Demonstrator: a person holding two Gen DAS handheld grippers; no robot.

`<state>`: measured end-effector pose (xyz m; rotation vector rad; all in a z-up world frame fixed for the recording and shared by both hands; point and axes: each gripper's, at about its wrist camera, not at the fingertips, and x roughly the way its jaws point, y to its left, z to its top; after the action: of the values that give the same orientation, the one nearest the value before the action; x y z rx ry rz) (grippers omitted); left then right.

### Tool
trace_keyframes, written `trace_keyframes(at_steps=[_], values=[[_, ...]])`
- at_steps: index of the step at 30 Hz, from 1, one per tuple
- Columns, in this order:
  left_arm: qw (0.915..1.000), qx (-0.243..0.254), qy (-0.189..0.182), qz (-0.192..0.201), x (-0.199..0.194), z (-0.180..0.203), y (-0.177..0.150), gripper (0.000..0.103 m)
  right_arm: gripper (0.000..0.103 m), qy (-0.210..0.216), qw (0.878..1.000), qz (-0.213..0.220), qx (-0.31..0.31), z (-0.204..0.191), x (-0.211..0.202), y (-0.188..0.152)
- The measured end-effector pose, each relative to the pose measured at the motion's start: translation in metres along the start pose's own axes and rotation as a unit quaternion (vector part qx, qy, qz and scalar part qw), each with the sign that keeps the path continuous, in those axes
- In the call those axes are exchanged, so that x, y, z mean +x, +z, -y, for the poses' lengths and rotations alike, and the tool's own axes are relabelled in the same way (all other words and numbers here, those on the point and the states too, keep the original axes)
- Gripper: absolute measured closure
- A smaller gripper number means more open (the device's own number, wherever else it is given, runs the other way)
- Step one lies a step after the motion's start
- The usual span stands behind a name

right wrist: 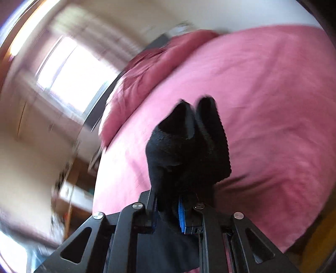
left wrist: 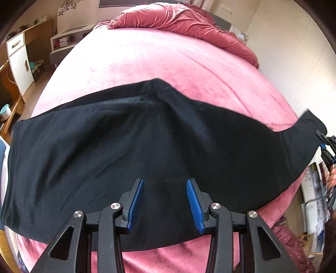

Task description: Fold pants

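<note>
While the right hand-held gripper (right wrist: 168,216) clamps the black pants (left wrist: 130,147) end off the bed (left wrist: 147,58), left hand-held gripper (left wrist: 166,205) hangs apart over the middle; next, probably carry that end across.

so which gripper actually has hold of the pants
The right gripper, shut on the black pants; the left gripper hangs open above them.

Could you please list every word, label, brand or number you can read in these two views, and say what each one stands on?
None can be read.
The black pants show stitching only, no label.
The white panel by the wall carries a dark flower pattern, not lettering.
The items at the right edge are too blurred to tell.
The right wrist view is motion-blurred.
</note>
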<state>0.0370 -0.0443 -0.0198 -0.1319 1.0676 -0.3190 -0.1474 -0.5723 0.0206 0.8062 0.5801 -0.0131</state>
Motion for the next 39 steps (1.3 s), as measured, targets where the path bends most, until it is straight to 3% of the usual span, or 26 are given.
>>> trace_keyframes(at_steps=[4, 11, 18, 24, 26, 27, 28, 29, 31, 33, 36, 39], values=[[0.9996, -0.008, -0.025, 0.005, -0.005, -0.001, 0.008, 0.060, 0.087, 0.022, 0.994, -0.063, -0.091, -0.071, 0.027, -0.028], [0.9972, -0.038, -0.064, -0.003, -0.012, -0.015, 0.004, 0.060, 0.088, 0.034, 0.959, -0.188, -0.207, -0.161, 0.102, -0.111], [0.9928, -0.069, -0.097, -0.011, -0.004, -0.018, -0.001, 0.060, 0.087, 0.013, 0.924, -0.269, -0.271, -0.183, 0.155, -0.190], [0.9832, -0.095, -0.154, -0.022, 0.005, -0.014, 0.011, 0.059, 0.087, -0.017, 0.902, -0.283, -0.326, -0.184, 0.170, -0.222], [0.9796, -0.100, -0.171, -0.030, 0.009, -0.009, 0.015, 0.057, 0.081, -0.014, 0.900, -0.279, -0.334, -0.185, 0.170, -0.222], [0.9758, -0.108, -0.186, -0.039, 0.015, -0.007, 0.017, 0.051, 0.078, -0.012, 0.901, -0.277, -0.334, -0.186, 0.170, -0.223], [0.9714, -0.118, -0.201, -0.047, 0.018, -0.006, 0.019, 0.041, 0.072, -0.007, 0.901, -0.277, -0.334, -0.186, 0.169, -0.222], [0.9660, -0.131, -0.216, -0.055, 0.024, -0.005, 0.020, 0.037, 0.062, 0.006, 0.901, -0.282, -0.329, -0.187, 0.168, -0.221], [0.9553, -0.156, -0.240, -0.073, 0.035, -0.003, 0.022, 0.035, 0.050, 0.032, 0.900, -0.295, -0.320, -0.184, 0.149, -0.215], [0.9487, -0.173, -0.253, -0.078, 0.043, 0.000, 0.025, 0.034, 0.045, 0.051, 0.899, -0.299, -0.315, -0.182, 0.135, -0.208], [0.9488, -0.173, -0.248, -0.090, 0.053, 0.007, 0.028, 0.033, 0.045, 0.046, 0.905, -0.290, -0.308, -0.167, 0.109, -0.195], [0.9528, -0.163, -0.231, -0.110, 0.066, 0.020, 0.029, 0.034, 0.045, 0.009, 0.923, -0.268, -0.277, -0.137, 0.080, -0.172]])
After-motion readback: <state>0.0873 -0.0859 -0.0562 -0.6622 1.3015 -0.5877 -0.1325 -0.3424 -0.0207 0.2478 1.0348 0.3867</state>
